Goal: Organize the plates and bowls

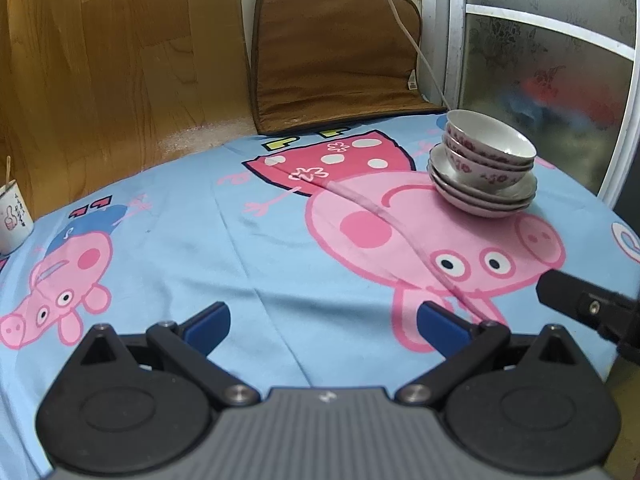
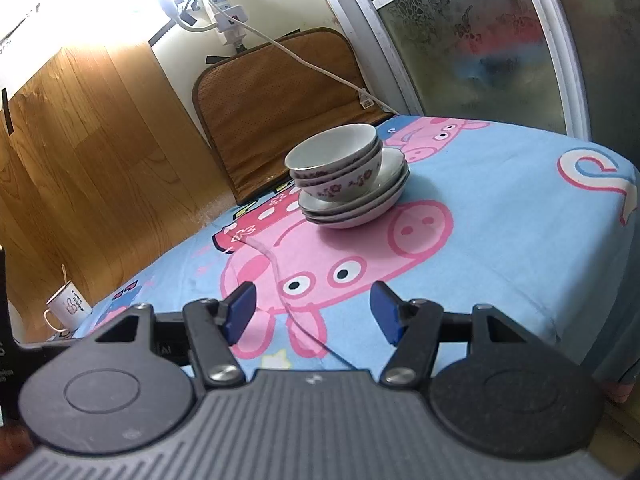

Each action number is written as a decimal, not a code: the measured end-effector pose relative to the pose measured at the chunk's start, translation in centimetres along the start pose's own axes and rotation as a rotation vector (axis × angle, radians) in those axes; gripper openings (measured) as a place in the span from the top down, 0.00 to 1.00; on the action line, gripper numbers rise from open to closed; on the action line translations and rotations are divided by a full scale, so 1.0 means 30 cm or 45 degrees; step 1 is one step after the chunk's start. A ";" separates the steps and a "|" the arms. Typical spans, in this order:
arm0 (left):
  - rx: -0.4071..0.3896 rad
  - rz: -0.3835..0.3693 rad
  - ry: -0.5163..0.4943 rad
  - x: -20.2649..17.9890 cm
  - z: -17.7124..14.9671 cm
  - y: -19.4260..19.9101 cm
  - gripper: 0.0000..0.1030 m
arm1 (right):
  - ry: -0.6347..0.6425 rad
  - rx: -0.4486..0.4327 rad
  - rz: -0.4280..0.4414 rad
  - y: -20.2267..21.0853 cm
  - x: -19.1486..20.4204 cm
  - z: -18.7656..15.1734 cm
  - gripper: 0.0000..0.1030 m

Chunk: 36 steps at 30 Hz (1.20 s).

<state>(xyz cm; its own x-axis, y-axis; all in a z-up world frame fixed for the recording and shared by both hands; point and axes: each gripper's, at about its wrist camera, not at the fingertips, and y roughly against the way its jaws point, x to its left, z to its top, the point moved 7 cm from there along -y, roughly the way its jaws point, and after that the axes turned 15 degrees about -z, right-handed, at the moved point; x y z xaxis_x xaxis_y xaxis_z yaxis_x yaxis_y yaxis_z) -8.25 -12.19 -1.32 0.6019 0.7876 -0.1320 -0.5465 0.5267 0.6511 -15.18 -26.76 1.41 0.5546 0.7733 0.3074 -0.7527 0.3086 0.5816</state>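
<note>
while both claws gape empty, bowls (image 2: 334, 160) sit nested atop stacked plates (image 2: 356, 204).

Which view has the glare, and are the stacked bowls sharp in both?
Right wrist view: strong glare blows out the top-left wall, yet the stacked bowls stay sharp. Left wrist view: even light, no glare, bowls sharp near the right edge, fisheye bending the door frame.

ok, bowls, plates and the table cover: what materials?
Bowls: likely glazed ceramic; glossy white with red floral print. Plates: probably the same; shiny pale rims. Table cover: printed woven fabric, matte, with creases and a fold line.
</note>
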 end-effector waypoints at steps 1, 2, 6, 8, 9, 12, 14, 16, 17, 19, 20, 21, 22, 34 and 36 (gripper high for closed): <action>0.004 0.007 -0.009 -0.002 -0.001 -0.001 0.00 | -0.002 -0.001 0.002 0.000 -0.001 0.001 0.36; 0.005 0.015 -0.020 -0.005 -0.001 -0.001 0.00 | -0.005 0.000 0.003 0.000 -0.001 0.001 0.36; 0.016 0.018 -0.049 -0.019 -0.004 -0.008 0.00 | -0.017 0.009 0.006 -0.006 -0.009 0.002 0.36; 0.028 0.005 -0.051 -0.026 -0.008 -0.013 0.00 | -0.024 0.013 0.007 -0.009 -0.012 0.003 0.36; 0.036 0.001 -0.054 -0.029 -0.009 -0.016 0.00 | -0.029 0.014 0.007 -0.010 -0.015 0.004 0.36; 0.049 -0.001 -0.071 -0.038 -0.015 -0.021 0.00 | -0.045 0.015 0.007 -0.012 -0.024 0.004 0.36; 0.063 -0.008 -0.077 -0.043 -0.018 -0.026 0.00 | -0.053 0.020 0.006 -0.017 -0.029 0.004 0.36; 0.089 -0.004 -0.083 -0.049 -0.022 -0.033 0.00 | -0.061 0.028 0.006 -0.022 -0.035 0.002 0.36; 0.101 0.006 -0.091 -0.052 -0.024 -0.037 0.00 | -0.065 0.032 0.007 -0.023 -0.037 0.001 0.36; 0.107 0.019 -0.110 -0.055 -0.027 -0.041 0.00 | -0.075 0.039 0.007 -0.027 -0.041 -0.001 0.36; 0.110 0.024 -0.117 -0.057 -0.028 -0.043 0.00 | -0.078 0.041 0.009 -0.028 -0.043 -0.002 0.36; 0.112 0.025 -0.121 -0.058 -0.029 -0.044 0.00 | -0.081 0.044 0.010 -0.030 -0.045 -0.004 0.36; 0.114 0.026 -0.124 -0.059 -0.030 -0.046 0.00 | -0.083 0.047 0.011 -0.032 -0.047 -0.005 0.36; 0.132 0.033 -0.137 -0.067 -0.038 -0.059 0.00 | -0.109 0.071 0.018 -0.044 -0.065 -0.009 0.36; 0.133 0.032 -0.136 -0.067 -0.039 -0.059 0.00 | -0.111 0.074 0.018 -0.045 -0.066 -0.009 0.36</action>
<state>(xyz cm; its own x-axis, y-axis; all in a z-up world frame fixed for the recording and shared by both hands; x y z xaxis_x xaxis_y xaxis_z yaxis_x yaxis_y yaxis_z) -9.18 -14.34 -3.10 0.6501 0.7589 -0.0379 -0.5020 0.4664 0.7284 -15.36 -28.55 -0.19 0.5745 0.7256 0.3787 -0.7404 0.2634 0.6184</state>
